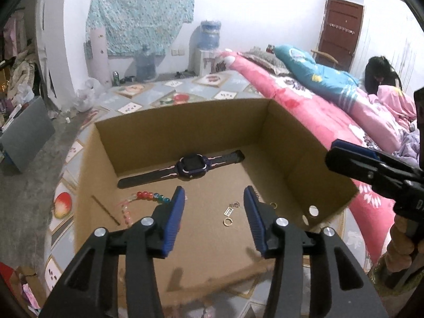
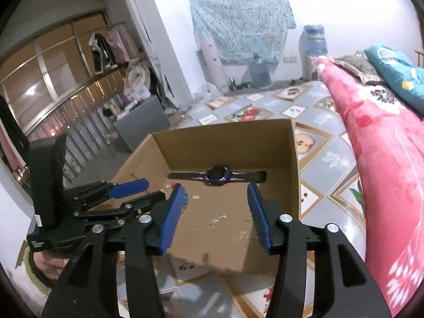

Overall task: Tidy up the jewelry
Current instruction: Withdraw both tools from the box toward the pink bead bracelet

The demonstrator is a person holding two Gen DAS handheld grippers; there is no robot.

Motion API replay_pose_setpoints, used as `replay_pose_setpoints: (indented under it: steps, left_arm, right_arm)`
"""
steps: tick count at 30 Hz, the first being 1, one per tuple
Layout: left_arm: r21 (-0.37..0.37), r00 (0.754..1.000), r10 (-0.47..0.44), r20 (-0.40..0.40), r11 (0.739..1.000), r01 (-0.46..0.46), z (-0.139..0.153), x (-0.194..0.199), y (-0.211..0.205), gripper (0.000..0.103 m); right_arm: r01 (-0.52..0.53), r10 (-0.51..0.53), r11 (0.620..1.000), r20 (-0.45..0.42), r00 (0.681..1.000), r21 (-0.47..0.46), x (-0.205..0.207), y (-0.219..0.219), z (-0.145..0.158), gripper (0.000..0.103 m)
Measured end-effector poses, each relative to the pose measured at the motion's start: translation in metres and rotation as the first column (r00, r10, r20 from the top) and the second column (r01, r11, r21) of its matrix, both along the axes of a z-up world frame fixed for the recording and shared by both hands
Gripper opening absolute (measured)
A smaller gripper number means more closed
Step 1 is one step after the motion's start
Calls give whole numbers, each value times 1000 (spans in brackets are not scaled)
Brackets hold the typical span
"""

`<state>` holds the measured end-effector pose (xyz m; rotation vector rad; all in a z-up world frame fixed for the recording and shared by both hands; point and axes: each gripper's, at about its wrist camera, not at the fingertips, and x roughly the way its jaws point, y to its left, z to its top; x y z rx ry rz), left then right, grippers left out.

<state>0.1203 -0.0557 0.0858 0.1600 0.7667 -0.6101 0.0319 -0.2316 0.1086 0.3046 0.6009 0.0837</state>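
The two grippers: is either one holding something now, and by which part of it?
Nothing is held. The left gripper and the right gripper are both open and empty above the brown cardboard box.

Box: I see the cardboard box (image 1: pixel 304 143) on the patterned mat (image 1: pixel 164 98), bed (image 1: pixel 312 106) to its right.
Far wall: the watch (image 1: pixel 189 169) lies along it.
Nearer me: bead bracelet (image 1: pixel 148 198) left, ring (image 1: pixel 228 222) right.
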Motion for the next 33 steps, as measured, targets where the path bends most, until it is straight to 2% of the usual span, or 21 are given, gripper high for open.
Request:
replay_pose_setpoints:
  steps: [7, 15, 20, 26, 33]
  left_arm:
    - [-43, 999, 36, 40, 998, -34, 14, -33, 25, 47]
    - [-44, 996, 67, 56, 997, -65, 11, -69, 51, 52]
    - [-32, 993, 106, 48, 994, -105, 1, -82, 69, 54]
    - [-28, 984, 175, 6, 984, -175, -16, -90, 92, 55]
    - [20, 970, 243, -19, 970, -243, -40, -103, 115, 55]
  right_arm:
    - [-18, 17, 1000, 51, 999, 17, -35, 9, 5, 63]
    - [-33, 34, 999, 28, 999, -17, -62, 24, -7, 74]
    - [-33, 30, 996, -33, 999, -85, -72, 41, -25, 81]
    - [-33, 9, 987, -150, 989, -157, -83, 59, -59, 88]
    - [1, -80, 952, -244, 966, -306, -99, 65, -94, 94]
